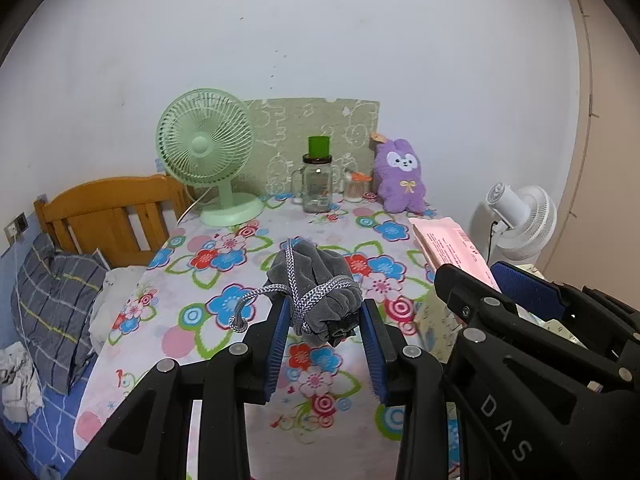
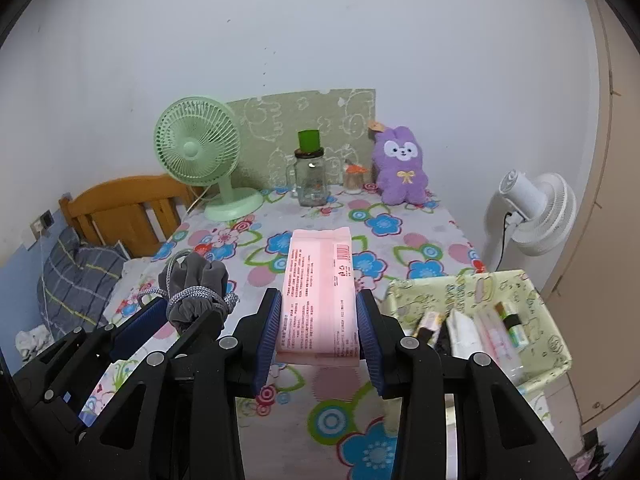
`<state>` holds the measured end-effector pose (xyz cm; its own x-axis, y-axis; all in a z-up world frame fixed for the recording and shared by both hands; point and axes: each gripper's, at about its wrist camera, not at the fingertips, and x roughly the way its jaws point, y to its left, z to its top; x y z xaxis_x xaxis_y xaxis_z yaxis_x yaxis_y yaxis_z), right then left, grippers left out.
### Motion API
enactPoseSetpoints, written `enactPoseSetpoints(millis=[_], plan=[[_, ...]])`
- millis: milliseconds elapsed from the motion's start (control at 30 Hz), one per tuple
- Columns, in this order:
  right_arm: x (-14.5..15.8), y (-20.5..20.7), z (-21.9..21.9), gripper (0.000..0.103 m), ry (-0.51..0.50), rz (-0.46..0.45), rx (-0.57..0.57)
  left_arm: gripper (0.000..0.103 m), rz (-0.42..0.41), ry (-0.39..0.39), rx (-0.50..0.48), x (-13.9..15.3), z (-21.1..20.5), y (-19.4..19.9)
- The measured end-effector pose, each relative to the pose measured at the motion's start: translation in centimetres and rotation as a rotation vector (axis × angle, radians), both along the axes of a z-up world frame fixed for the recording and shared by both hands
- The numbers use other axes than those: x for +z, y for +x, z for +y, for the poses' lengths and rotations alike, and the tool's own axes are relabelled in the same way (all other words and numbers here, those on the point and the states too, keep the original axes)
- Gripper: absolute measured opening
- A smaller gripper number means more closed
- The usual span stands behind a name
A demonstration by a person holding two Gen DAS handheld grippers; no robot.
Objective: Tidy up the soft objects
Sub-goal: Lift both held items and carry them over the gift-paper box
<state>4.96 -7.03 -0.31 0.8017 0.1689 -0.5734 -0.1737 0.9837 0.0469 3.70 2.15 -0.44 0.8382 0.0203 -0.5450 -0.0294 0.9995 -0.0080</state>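
While both claws hang above the flower-print tablecloth (image 1: pixel 224 280), each is clenched on a soft item. L gripper (image 1: pixel 325 322): blue pads press both sides of a grey velvet drawstring pouch wrapped w/ silver-grey braided cord (image 1: pixel 316 280), held clear of the cloth at centre of the left wrist view; a cord end dangles toward 9 o'clock. R gripper (image 2: pixel 319 326): pads clamp the long sides of a flat pink plastic tissue pack w/ barcode and printed text (image 2: pixel 320 292), far end pointing to 12 o'clock, also off the table. The two grippers sit side by side, pouch at 9 o'clock of the pack in the right wrist view.

At 3 o'clock of the pack, a pale-green cartoon-print fabric basket (image 2: pixel 548 344) holds tubes and small bottles. At 12 o'clock, along the wall: mint-green desk fan (image 1: pixel 206 152), clear glass mug w/ green cap (image 1: pixel 318 184), purple plush bunny (image 1: pixel 400 176). White fan (image 2: pixel 532 212) stands at 2 o'clock, beyond the table edge.
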Motion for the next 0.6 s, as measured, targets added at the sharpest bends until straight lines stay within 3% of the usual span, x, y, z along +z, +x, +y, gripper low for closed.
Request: enactPoseSetpoints(millis=[600], plan=[[0.6,1.2,-6.9,0.042,-0.005,-0.024,-0.061,0.036,-0.016,0.01,-0.079,0.3,-6.6,1.9]])
